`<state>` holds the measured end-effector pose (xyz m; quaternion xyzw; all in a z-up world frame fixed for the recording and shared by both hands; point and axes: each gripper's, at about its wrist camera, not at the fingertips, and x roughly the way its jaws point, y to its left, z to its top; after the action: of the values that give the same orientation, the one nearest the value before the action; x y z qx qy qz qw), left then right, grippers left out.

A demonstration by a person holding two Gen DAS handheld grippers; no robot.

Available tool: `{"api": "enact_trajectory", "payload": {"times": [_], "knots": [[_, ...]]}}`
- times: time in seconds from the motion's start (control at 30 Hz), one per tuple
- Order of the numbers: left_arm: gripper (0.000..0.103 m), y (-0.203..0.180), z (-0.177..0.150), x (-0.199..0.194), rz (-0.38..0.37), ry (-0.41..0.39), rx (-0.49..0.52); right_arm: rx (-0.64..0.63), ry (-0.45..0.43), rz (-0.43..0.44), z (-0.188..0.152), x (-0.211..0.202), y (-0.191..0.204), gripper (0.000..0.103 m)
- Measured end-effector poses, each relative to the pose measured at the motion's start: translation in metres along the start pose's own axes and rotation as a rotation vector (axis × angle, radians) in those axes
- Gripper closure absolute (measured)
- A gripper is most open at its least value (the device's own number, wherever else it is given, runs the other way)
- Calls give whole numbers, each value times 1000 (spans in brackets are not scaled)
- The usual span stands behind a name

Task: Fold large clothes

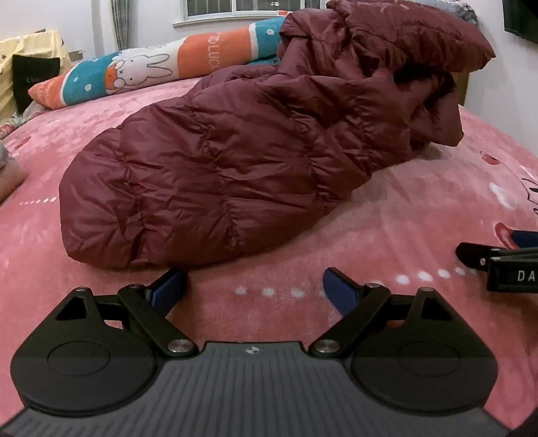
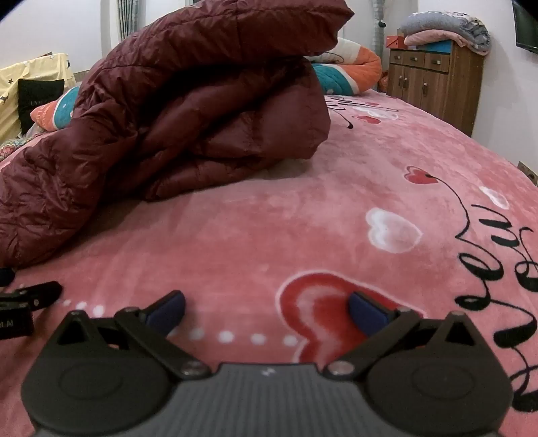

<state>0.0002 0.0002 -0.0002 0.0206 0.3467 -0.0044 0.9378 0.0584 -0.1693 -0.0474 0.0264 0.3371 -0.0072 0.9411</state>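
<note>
Left hand-held gripper (image 1: 254,289): black fan-shaped side plates with embossed circles, grey ribbed centre body bearing small white emblem, silver rivets at linkage pivots, blue pads on fingers (image 1: 168,285). Right hand-held gripper (image 2: 265,307): same build; white lettering on side.

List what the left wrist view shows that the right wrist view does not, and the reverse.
Only the left wrist view: the window and the rabbit print on the long bolster.

Only the right wrist view: the wooden cabinet with folded blankets on top, and the black script on the bedspread.

Both: the maroon puffer jacket bunched on the pink bedspread, the yellow cloth at the far left, and each gripper, left gripper and right gripper, with fingers spread and holding nothing.
</note>
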Motion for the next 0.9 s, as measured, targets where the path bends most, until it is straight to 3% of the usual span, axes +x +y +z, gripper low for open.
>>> {"api": "enact_trajectory", "payload": {"times": [0.13, 0.37, 0.5, 0.63, 0.73, 0.9], "knots": [[0, 3, 1, 1, -7, 2, -9, 1, -1, 1, 0, 0, 0, 0], [0, -9, -3, -11, 44, 3, 19, -7, 8, 1, 2, -2, 1, 0], [0, -14, -11, -26, 50, 19, -47, -17, 31, 10, 2, -10, -2, 0], [0, -14, -20, -54, 56, 42, -123, -19, 53, -5, -8, -36, -1, 0], [0, -18, -26, -82, 54, 45, -121, 6, 42, -21, -12, -65, -8, 1], [0, -19, -16, -147, 59, -31, -91, 67, -77, -56, -9, -139, -19, 1]]}}
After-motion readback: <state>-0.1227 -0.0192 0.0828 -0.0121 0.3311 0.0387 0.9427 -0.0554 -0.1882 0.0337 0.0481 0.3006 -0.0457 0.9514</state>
